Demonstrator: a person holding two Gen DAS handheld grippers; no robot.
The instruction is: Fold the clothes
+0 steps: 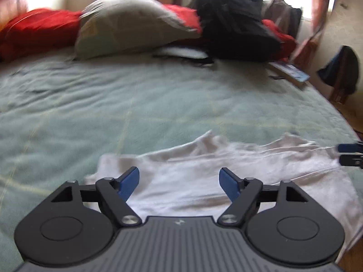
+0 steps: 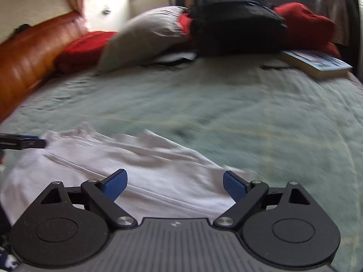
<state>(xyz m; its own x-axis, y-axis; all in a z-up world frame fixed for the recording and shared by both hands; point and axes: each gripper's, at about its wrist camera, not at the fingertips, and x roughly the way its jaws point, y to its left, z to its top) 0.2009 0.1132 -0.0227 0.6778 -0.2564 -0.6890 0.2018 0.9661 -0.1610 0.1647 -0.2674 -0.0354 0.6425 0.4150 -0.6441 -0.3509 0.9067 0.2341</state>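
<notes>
A white garment lies spread and wrinkled on the pale green bedspread, near the bed's front edge. My left gripper is open and empty above the garment's left part. The garment also shows in the right wrist view. My right gripper is open and empty above the garment's right part. The right gripper's tips show at the far right of the left wrist view. The left gripper's tips show at the far left of the right wrist view. Both views are blurred.
At the head of the bed lie a grey pillow, red pillows and a black bag. A book lies at the far right of the bed. A wooden bed frame runs along the left.
</notes>
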